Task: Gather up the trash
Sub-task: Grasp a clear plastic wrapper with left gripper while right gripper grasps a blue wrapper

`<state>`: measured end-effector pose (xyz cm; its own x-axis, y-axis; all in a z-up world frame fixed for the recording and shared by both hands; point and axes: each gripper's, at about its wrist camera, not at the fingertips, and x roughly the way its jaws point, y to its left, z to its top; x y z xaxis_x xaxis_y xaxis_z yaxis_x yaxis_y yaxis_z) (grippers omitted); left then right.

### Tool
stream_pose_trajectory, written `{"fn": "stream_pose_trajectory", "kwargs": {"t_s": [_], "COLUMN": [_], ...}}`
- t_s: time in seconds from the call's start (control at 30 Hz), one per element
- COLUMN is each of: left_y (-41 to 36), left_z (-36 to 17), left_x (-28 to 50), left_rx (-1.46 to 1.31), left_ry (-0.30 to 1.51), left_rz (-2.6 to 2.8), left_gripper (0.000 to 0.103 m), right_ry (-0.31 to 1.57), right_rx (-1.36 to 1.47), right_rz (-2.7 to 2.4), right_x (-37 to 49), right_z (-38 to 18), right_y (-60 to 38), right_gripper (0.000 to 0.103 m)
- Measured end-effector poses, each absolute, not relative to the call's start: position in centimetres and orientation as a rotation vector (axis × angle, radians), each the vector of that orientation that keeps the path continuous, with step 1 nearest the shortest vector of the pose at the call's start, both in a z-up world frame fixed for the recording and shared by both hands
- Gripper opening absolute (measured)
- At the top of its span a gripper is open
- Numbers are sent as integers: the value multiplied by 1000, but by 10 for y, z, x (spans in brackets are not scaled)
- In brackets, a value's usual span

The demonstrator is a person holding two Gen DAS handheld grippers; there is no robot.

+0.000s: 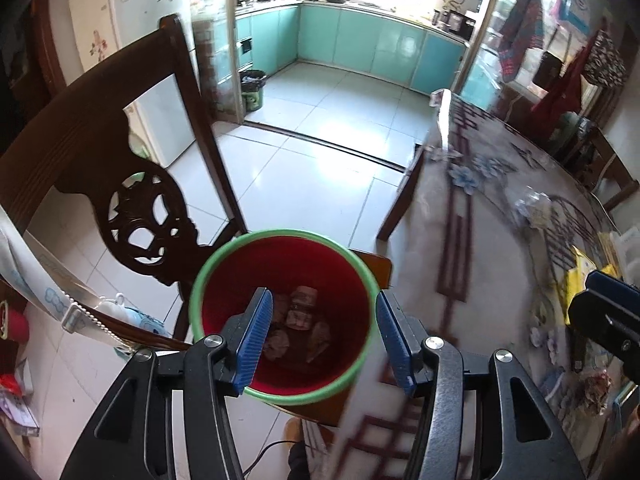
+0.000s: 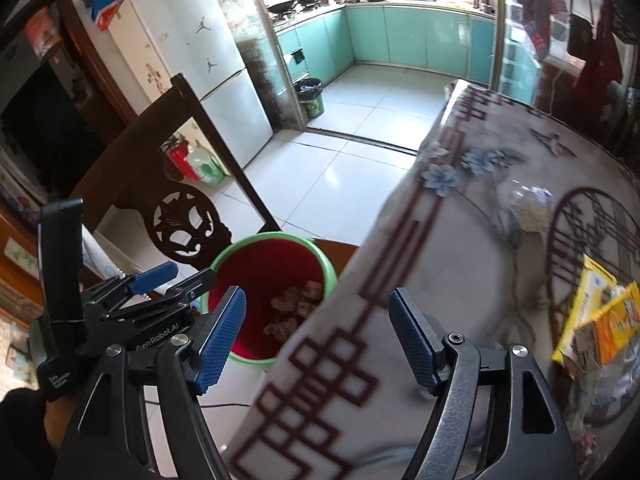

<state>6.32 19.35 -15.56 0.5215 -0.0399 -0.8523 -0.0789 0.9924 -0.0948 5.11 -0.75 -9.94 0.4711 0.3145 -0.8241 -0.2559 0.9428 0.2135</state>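
A red trash bin with a green rim (image 1: 224, 256) stands on a wooden chair seat beside the table; crumpled brownish trash (image 1: 298, 320) lies in its bottom. It also shows in the right wrist view (image 2: 224, 264). My left gripper (image 1: 322, 332) is open and empty, hovering right above the bin. My right gripper (image 2: 316, 330) is open and empty over the table's near edge. Yellow packaging (image 2: 600, 320) and a crumpled clear wrapper (image 2: 528, 204) lie on the table. The yellow packaging also shows in the left wrist view (image 1: 576, 280).
The table (image 2: 460, 240) has a patterned cloth with blue flowers. A dark carved chair back (image 1: 132, 184) stands left of the bin. A small crumpled scrap (image 1: 596, 388) lies on the table's right. A white fridge (image 2: 200, 64) and a kitchen bin (image 2: 310, 96) stand farther off.
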Motion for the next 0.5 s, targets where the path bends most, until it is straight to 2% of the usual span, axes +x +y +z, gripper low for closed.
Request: {"fn": "stream_pose_trajectory", "kwargs": {"t_s": [0.3,0.5], "left_y": [90,-4], "left_z": [-140,-137], "left_x": [39,13], "left_rx": [-72,-32], "left_ry": [1015,1043], "left_rz": [-143,-309], "left_gripper": [53,53], "right_ry": [1033,1075], "right_rx": [48,124], "right_rz": [177,-119], "right_x": [2,-34], "right_z": [-100,-115], "right_y": [-118,-254], "right_gripper": [79,79]}}
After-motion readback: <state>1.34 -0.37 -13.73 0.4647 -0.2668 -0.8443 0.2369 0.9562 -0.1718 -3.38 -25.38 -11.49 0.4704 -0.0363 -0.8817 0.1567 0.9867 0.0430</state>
